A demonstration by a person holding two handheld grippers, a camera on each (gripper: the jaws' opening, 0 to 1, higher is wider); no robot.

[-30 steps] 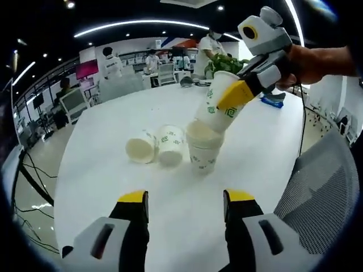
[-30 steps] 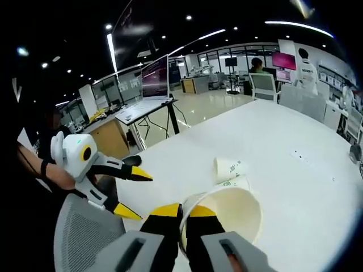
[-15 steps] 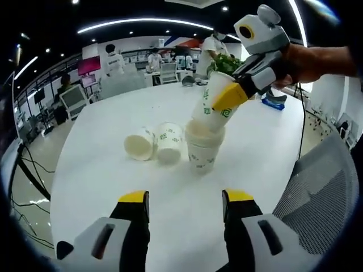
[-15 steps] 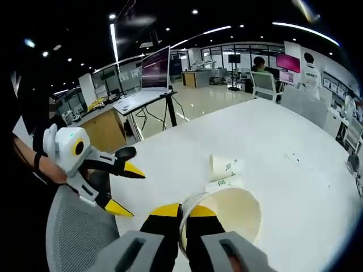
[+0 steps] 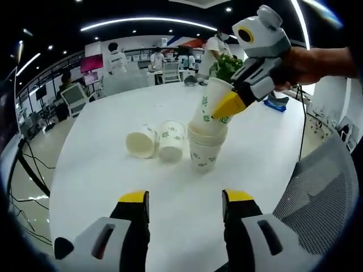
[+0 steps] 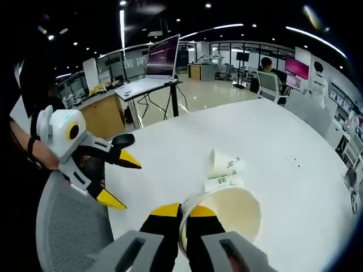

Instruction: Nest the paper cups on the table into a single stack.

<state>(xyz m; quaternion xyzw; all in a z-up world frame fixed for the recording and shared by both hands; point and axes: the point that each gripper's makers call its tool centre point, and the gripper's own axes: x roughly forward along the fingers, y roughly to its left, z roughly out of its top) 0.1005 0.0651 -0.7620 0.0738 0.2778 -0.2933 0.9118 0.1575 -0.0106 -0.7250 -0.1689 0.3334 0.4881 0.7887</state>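
An upright paper cup (image 5: 204,153) with green print stands mid-table. My right gripper (image 5: 224,103) comes in from the upper right, shut on the rim of a second cup (image 5: 205,114), whose base sits tilted inside the upright one. Two more cups (image 5: 142,144) (image 5: 171,141) lie on their sides just left of it. My left gripper (image 5: 186,198) hovers open over the near table with nothing between its jaws. In the right gripper view my own gripper (image 6: 182,212) pinches the held cup's rim (image 6: 227,214). The lying cups (image 6: 226,164) (image 6: 223,182) show beyond it, and the open left gripper (image 6: 116,178) is at the left.
The round white table (image 5: 102,170) has bare room on all sides of the cups. A grey mesh chair (image 5: 317,187) stands at its near right edge. A plant (image 5: 226,63) and a blue object (image 5: 273,101) sit at the far edge. People and desks are beyond.
The right gripper has lowered the held cup further into the upright cup and brought it more upright. The left gripper stays open and has hardly moved.
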